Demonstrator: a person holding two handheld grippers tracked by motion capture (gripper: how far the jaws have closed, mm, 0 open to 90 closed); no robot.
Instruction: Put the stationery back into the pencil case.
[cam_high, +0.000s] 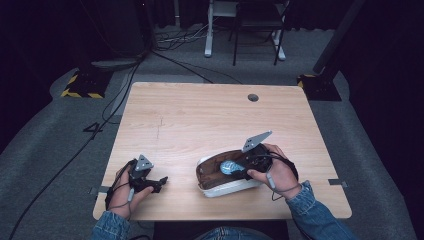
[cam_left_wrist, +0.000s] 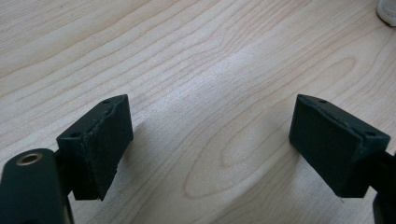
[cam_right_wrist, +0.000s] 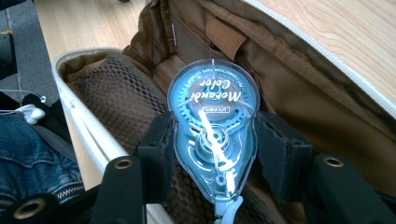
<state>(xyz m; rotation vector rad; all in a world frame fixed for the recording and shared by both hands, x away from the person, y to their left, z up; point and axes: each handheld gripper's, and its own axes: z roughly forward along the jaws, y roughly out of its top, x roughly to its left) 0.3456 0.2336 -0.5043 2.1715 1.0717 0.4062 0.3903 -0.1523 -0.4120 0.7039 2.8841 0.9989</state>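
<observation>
Looking down, high view: right claw (cam_high: 239, 169) held blue correction tape dispenser (cam_high: 229, 167) over open brown pencil case (cam_high: 212, 186) on wooden surface (cam_high: 200, 115); left claw (cam_high: 161, 182) rested apart near front left edge

Left gripper view: jaws stood wide, nothing between, bare surface beneath

Right gripper view: pads (cam_right_wrist: 156, 154) clamped dispenser (cam_right_wrist: 213, 130) across flat sides, just above mesh pocket (cam_right_wrist: 116, 98) inside case. Judged light, rigid, smooth plastic, likely slippery; clear shell could crack under hard squeeze. Best hold: mid-body, across narrow width
</observation>
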